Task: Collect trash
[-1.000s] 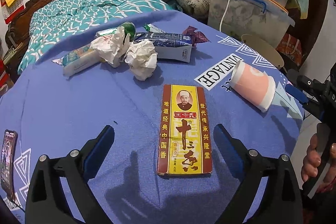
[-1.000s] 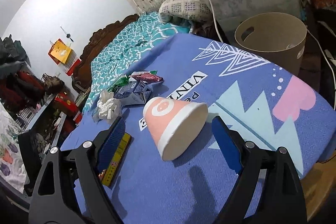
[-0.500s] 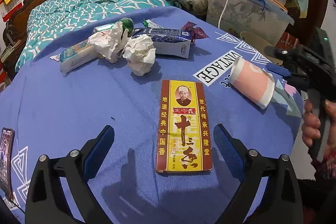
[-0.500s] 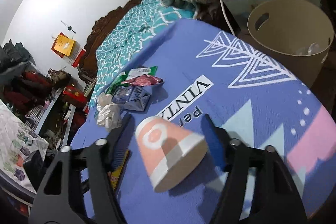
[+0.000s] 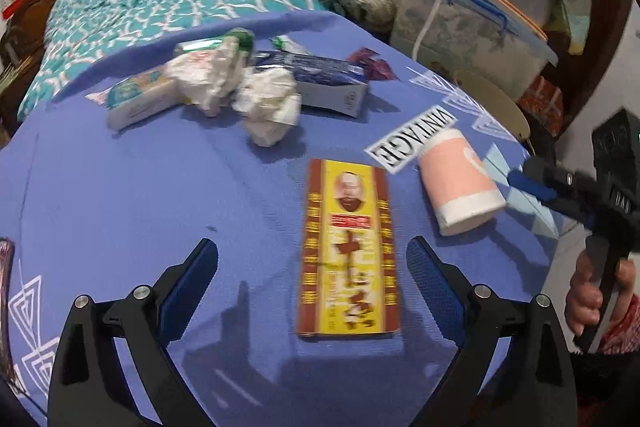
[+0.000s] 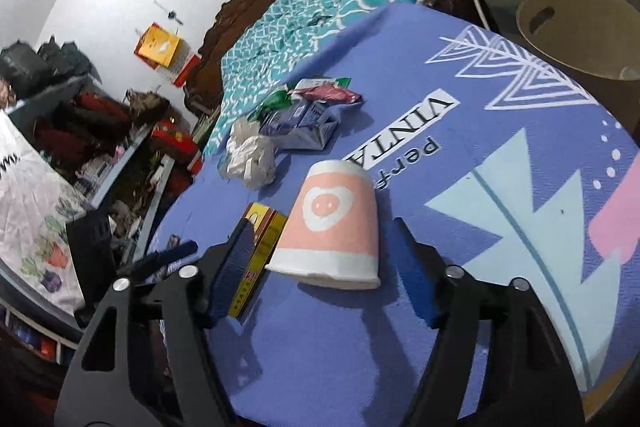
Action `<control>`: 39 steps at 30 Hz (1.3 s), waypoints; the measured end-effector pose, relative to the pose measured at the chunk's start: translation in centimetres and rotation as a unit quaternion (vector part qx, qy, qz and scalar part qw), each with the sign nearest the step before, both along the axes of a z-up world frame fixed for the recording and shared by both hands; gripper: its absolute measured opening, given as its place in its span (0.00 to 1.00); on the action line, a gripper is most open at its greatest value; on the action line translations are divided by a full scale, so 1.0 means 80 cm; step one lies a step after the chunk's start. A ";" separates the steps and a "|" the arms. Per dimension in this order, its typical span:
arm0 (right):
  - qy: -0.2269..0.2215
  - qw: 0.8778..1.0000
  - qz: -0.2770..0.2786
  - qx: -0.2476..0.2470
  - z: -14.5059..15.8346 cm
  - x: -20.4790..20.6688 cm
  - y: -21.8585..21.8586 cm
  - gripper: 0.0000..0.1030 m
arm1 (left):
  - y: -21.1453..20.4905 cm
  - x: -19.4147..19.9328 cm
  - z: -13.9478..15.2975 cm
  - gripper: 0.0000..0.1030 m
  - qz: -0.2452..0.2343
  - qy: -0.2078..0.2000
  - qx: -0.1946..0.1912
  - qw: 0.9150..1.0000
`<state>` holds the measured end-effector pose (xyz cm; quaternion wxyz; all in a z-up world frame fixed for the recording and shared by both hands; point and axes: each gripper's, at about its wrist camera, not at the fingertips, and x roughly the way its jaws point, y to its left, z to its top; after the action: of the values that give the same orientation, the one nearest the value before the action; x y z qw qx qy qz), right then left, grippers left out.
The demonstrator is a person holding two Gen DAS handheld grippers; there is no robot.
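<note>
Swung square behind paper cup (image 6: 334, 227); right gripper (image 6: 320, 255) opening, pads clear, rim nearest, axis pointing far. Left gripper (image 5: 312, 267) wide.

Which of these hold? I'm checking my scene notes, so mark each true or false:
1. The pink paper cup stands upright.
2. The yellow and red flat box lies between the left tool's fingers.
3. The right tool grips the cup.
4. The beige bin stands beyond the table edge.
1. False: the pink paper cup lies on its side.
2. True: the yellow and red flat box lies flat between the open left tool fingers, untouched.
3. False: the right tool straddles the cup, jaws opening, pads clear.
4. True: the beige bin stands past the blue tablecloth.
</note>
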<state>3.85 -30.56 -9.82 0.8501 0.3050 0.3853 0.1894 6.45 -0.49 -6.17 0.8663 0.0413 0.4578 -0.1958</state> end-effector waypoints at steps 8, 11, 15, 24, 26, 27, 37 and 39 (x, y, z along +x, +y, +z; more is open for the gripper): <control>0.043 0.998 0.032 0.031 -0.034 0.034 0.018 0.69 | -0.039 -0.002 -0.034 0.77 -0.020 0.021 0.053 0.998; 0.042 0.998 0.052 0.016 -0.034 0.041 0.038 0.64 | -0.032 0.002 -0.042 0.58 -0.012 0.033 0.056 0.998; 0.047 0.995 0.082 -0.015 -0.041 0.043 0.067 0.47 | -0.025 0.001 -0.043 0.55 -0.012 0.024 0.051 0.998; 0.021 0.998 0.053 0.006 -0.018 0.025 0.045 0.28 | -0.016 -0.003 -0.024 0.54 -0.012 0.006 0.023 1.000; 0.017 0.999 0.041 0.013 -0.012 0.021 0.036 0.28 | -0.016 -0.004 -0.016 0.54 -0.015 -0.001 0.018 1.000; 0.013 0.999 0.032 0.021 -0.008 0.018 0.028 0.28 | -0.017 -0.004 -0.013 0.54 -0.018 -0.002 0.014 1.000; -0.005 0.998 -0.043 0.043 0.004 -0.001 -0.044 0.28 | -0.044 0.011 0.000 0.54 -0.039 -0.001 -0.005 0.999; 0.005 0.998 -0.048 0.031 -0.007 0.000 -0.048 0.28 | -0.056 0.017 0.000 0.54 -0.052 -0.003 -0.005 0.999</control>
<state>3.86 -34.42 -10.37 0.8465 0.3501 0.3683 0.1587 7.77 -4.99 -6.14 0.8562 0.0613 0.4516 -0.2433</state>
